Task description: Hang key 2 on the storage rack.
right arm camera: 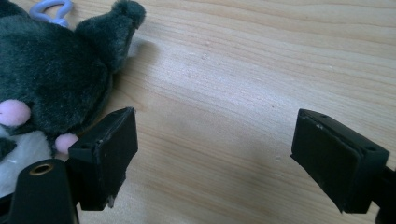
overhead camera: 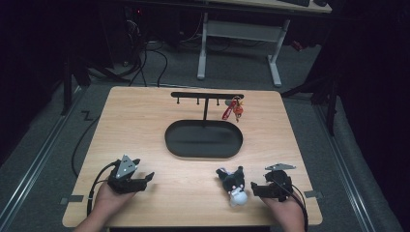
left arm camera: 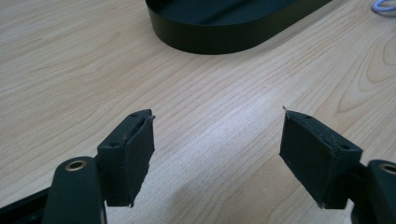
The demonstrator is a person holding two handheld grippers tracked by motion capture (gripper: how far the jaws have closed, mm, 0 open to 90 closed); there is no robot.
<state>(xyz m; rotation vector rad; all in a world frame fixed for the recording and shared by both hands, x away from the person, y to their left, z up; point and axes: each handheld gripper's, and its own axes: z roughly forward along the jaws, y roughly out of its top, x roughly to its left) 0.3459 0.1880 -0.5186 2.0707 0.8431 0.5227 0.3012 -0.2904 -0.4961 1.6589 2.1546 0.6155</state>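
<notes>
Right gripper (right arm camera: 212,158) beside lilac-clasped plush (right arm camera: 51,79)

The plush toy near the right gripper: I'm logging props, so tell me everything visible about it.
The plush toy is a small soft animal of dark grey fuzzy fabric with a white lower part, pointed ears and pink spots. A pale lilac clip loop sits at its head end. It lies on the wooden table near the front edge, just left of the open right gripper, whose jaw stands close beside it, not gripping it.
</notes>
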